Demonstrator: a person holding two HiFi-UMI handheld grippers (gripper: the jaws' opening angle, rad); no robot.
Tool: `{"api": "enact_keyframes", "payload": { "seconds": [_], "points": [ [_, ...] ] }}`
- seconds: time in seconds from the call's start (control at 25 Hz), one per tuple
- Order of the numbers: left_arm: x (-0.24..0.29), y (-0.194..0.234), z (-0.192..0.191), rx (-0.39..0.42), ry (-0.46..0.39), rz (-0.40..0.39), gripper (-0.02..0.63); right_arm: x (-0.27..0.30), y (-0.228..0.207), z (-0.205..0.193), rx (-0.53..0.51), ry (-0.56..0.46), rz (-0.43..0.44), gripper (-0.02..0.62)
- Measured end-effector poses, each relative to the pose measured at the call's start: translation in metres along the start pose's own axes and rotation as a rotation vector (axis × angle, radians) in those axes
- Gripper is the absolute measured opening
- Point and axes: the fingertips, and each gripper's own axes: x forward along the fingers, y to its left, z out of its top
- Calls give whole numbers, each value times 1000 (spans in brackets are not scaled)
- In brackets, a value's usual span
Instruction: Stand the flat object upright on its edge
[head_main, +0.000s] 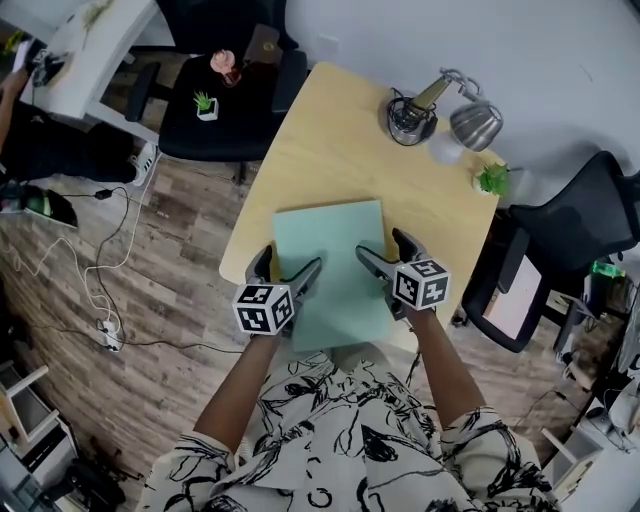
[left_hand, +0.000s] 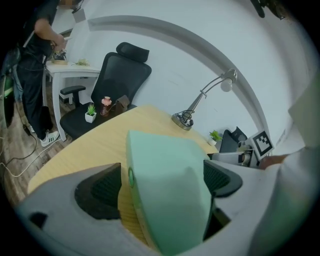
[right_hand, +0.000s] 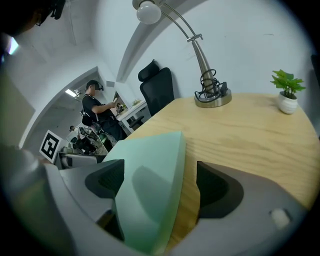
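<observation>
mint-green flat object (head_main: 330, 265) lies at the near edge of the table (head_main: 330, 140), my left gripper (head_main: 290, 262) and right gripper (head_main: 385, 246) both spread astride its side edges, nothing pinched; if i close shallow or unevenly, it may twist free and slide off that edge.

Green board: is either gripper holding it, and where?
Nothing held: the green board lies flat on the table; left gripper and right gripper straddle its side edges, jaws open, not pressing.

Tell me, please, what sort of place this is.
Probably an office or workroom: a black office chair, a desk lamp on the wooden table, and a small potted plant.
</observation>
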Motion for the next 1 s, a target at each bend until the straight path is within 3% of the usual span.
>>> {"api": "enact_keyframes", "payload": {
  "seconds": [0.44,0.56,0.64,1.0],
  "points": [
    [15,1,-9,-46,47,10,464,17,6,-13,56,55,69,437],
    [15,5,-10,-61,58,33,444,18,6,-13,86,51,54,398],
    [14,10,-12,-60,81,62,390,18,5,-13,83,63,39,391],
    [6,3,9,-45,46,54,374,4,14,9,50,33,14,377]
  ]
}}
